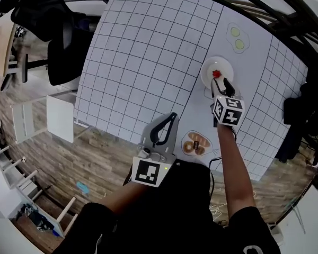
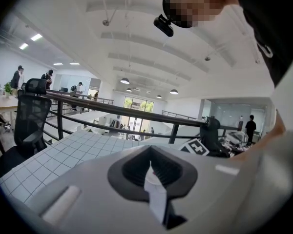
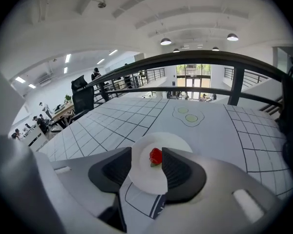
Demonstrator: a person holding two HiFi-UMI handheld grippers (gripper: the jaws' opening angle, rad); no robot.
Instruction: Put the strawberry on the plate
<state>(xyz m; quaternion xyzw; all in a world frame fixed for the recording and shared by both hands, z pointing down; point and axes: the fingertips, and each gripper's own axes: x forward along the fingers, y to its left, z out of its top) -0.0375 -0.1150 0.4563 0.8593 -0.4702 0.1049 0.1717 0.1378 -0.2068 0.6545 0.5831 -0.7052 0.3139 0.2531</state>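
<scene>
- Resting on the white plate, the strawberry lay free, apparently already delivered.
- Right hand-held gripper hung above it, jaws spread, gripping nothing, seemingly to clear the fruit.
- Left hand-held gripper hovered near the tabletop edge, jaws pressed together, empty.

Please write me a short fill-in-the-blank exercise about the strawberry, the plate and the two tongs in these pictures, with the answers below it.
1. The strawberry lies ____ the white plate.
2. The right tongs are ____ and grip nothing.
3. The left tongs are ____, with nothing between them.
Missing words: on; open; shut.
</scene>
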